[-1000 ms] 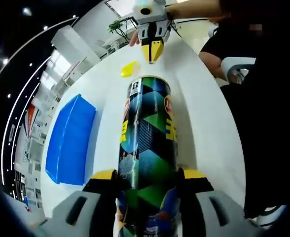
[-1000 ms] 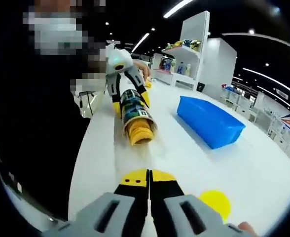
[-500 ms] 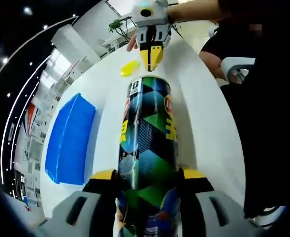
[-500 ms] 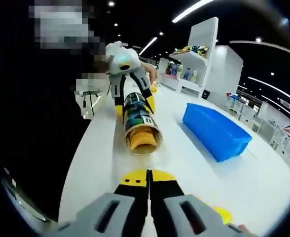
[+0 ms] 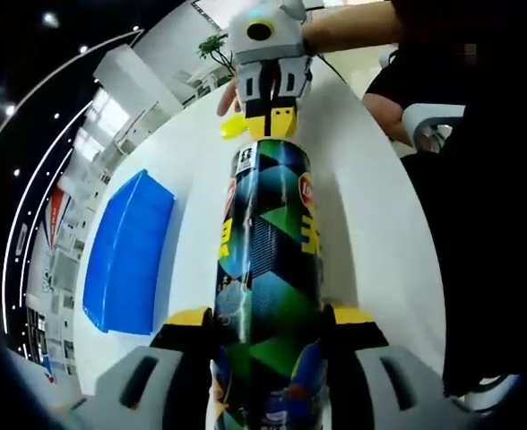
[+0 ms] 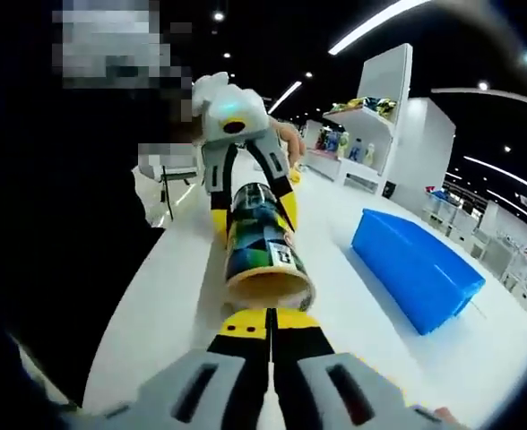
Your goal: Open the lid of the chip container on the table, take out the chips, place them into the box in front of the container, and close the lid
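The chip can (image 5: 268,260), green, blue and black, lies on its side along the white table (image 5: 371,224). My left gripper (image 5: 268,315) is shut on the can near its base. The can's open mouth (image 6: 269,288) faces my right gripper (image 6: 270,324), which is shut, its yellow tips just at the mouth's lower rim. Pale chips show inside the mouth. From the left gripper view, the right gripper (image 5: 271,124) sits at the can's far end. The yellow lid (image 5: 231,126) lies on the table beside it. The blue box (image 5: 125,251) stands to the can's side, also as the blue box (image 6: 416,269).
A person in dark clothes (image 5: 479,224) stands along one side of the table, close to the can. White shelving with goods (image 6: 371,116) stands beyond the table. Bare white table (image 6: 335,296) lies between the can and the box.
My right gripper, still shut, has moved toward the can until its tips reach the open mouth. The can and my left gripper have stayed put.
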